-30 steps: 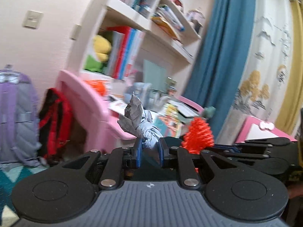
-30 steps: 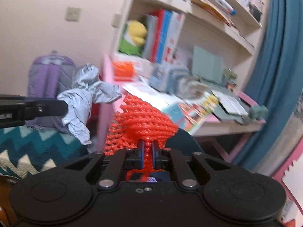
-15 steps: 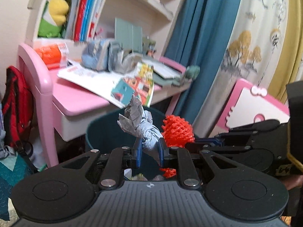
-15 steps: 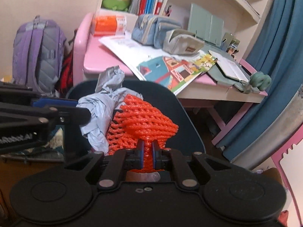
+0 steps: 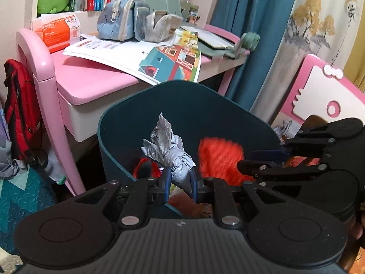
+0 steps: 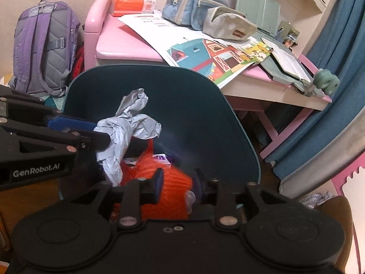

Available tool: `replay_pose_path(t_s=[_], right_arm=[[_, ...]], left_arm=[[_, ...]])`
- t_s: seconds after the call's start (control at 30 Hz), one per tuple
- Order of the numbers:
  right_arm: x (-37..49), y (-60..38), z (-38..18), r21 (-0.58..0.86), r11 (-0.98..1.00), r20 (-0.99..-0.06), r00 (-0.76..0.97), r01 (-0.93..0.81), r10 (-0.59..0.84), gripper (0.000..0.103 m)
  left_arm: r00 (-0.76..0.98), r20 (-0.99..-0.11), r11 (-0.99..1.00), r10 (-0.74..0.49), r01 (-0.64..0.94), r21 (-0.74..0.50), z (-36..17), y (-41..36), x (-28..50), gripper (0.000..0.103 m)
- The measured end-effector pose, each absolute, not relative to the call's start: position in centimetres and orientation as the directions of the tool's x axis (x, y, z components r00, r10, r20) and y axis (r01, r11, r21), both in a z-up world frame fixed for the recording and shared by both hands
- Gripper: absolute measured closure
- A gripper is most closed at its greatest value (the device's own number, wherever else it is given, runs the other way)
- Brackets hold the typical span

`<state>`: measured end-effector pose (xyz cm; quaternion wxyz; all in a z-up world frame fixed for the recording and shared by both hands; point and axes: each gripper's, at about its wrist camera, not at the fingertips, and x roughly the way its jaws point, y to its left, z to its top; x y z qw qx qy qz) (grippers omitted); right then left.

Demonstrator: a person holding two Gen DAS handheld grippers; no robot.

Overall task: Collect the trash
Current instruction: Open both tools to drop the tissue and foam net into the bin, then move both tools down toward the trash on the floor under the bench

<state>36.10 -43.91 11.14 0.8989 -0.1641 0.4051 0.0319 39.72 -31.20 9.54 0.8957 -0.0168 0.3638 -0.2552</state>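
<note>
Holding a crumpled grey paper (image 5: pixel 170 154) tight, the left gripper (image 5: pixel 180 181) hangs over the open top of a dark teal trash bin (image 5: pixel 187 105). Its jaws are clenched on the lower end of the paper, and the rest of the paper sticks up toward 12 o'clock.

The right gripper (image 6: pixel 178 186) is just beside it, at about 3 o'clock in the left wrist view. Its jaws have just been opening. A blurry orange net (image 6: pixel 166 196) sits between them, low over the bin. The picture is too blurry to tell if the jaws touch the net.

More trash lies at the bottom of the bin, with a bit of red (image 5: pixel 146 169) showing.

Behind the bin, at 12 o'clock, is a pink surface (image 5: pixel 91 82). On it lie a big picture sheet (image 5: pixel 166 64), a blue pencil case (image 5: pixel 123 19) and an orange pack (image 5: pixel 58 33). A purple backpack (image 6: pixel 43 45) stands at 10 o'clock in the right wrist view.
</note>
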Motion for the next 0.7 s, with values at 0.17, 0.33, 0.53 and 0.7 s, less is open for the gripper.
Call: replay_pose_path(t_s=[0.17, 0.33, 0.53, 0.7], right_arm=[[35.8, -44.3, 11.3, -0.244, 0.950, -0.742, 0.668, -0.196, -0.053, 0.064], [35.1, -44.1, 11.7, -0.246, 0.946, -0.739, 0.673, -0.209, -0.043, 0.058], [34.0, -43.8, 12.5, -0.252, 0.944, -0.727, 0.686, -0.211, -0.041, 0.056], [32.5, -43.1, 13.3, -0.270, 0.938, -0.711, 0.702, -0.215, -0.044, 0.055]], left_arm=[[0.606, -0.646, 0.871, -0.465, 0.444, -0.210, 9.6, -31.5, 39.8, 0.086], [0.604, -0.652, 0.875, -0.459, 0.435, -0.213, 9.8, -31.4, 39.6, 0.084], [0.616, -0.636, 0.872, -0.465, 0.444, -0.207, 10.7, -31.3, 38.5, 0.063], [0.644, -0.605, 0.872, -0.468, 0.446, -0.199, 11.8, -30.5, 37.0, 0.046]])
